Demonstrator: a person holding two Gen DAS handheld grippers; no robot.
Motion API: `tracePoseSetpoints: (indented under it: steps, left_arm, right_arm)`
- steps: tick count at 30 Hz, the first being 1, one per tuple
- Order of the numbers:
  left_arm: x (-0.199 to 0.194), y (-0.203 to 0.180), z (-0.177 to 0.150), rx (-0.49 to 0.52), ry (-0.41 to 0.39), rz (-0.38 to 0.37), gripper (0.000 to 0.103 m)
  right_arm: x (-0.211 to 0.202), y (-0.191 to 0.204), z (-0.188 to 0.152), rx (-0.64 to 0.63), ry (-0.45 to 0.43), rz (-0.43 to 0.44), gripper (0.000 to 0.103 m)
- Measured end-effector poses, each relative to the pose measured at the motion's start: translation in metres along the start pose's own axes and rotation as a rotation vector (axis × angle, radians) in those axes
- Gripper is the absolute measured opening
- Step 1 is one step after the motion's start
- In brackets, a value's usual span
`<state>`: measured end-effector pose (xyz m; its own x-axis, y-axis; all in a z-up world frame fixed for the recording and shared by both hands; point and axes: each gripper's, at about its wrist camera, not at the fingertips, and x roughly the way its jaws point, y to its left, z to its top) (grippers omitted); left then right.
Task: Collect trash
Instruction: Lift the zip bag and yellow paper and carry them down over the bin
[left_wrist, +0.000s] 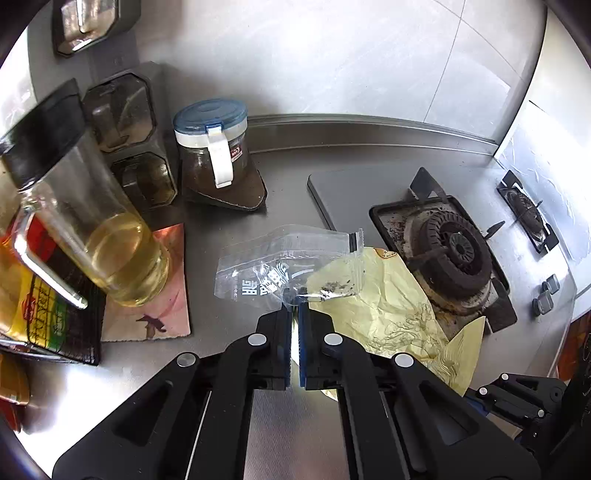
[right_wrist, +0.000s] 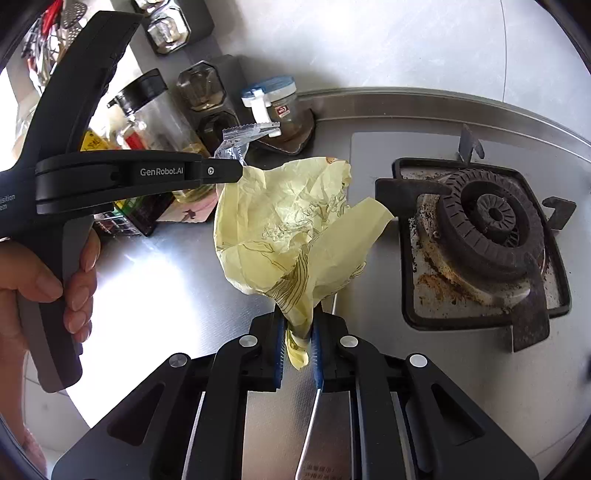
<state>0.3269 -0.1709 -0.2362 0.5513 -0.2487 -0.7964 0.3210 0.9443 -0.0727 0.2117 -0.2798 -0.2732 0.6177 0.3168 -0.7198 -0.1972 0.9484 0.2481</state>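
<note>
pinching clear plastic bag (left_wrist: 280, 264): left gripper (left_wrist: 294, 308); right gripper (right_wrist: 298, 332) clamps yellow wrapper (right_wrist: 291, 225) (crumpled).

The crumpled wrapper (right_wrist: 295, 229) is pale yellow with thin dark line drawings. The plastic bag (left_wrist: 280, 262) is clear with white printed characters and dark specks inside. Both grippers are black with blue pads (right_wrist: 314, 354) and silver rivets. The jar (left_wrist: 212, 147) has a blue lid, white clasp and brown contents. The glass bottle (left_wrist: 92, 229) holds golden oil under a black cap. The burner (right_wrist: 491, 221) is black, its tray rust-stained; the countertop (left_wrist: 280, 177) is brushed grey steel.
</note>
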Motion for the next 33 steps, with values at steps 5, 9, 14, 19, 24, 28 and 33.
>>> tracePoseSetpoints:
  steps: [5, 9, 14, 19, 24, 28, 33]
  left_arm:
    - [-0.049, -0.001, -0.032, -0.001, -0.028, 0.008, 0.001]
    - [-0.089, -0.002, -0.071, -0.007, -0.039, 0.012, 0.000]
    - [-0.137, -0.003, -0.128, -0.006, -0.044, 0.015, 0.000]
    - [-0.179, -0.001, -0.190, -0.027, -0.038, 0.011, 0.000]
    - [-0.209, 0.002, -0.246, -0.042, -0.026, 0.005, 0.000]
    - [-0.222, 0.004, -0.285, -0.049, -0.005, 0.004, 0.000]
    - [-0.223, 0.007, -0.322, -0.064, 0.036, -0.005, 0.000]
  right_arm:
    - [-0.035, 0.026, -0.026, -0.022, -0.026, -0.029, 0.013]
    - [-0.065, 0.049, -0.054, -0.030, -0.039, -0.066, 0.013]
    - [-0.094, 0.075, -0.093, -0.027, -0.041, -0.086, 0.013]
    - [-0.122, 0.107, -0.136, -0.042, -0.041, -0.105, 0.012]
    - [-0.140, 0.128, -0.184, -0.039, -0.018, -0.113, 0.011]
    - [-0.146, 0.142, -0.220, -0.044, 0.014, -0.112, 0.011]
    - [-0.144, 0.153, -0.256, -0.048, 0.066, -0.106, 0.011]
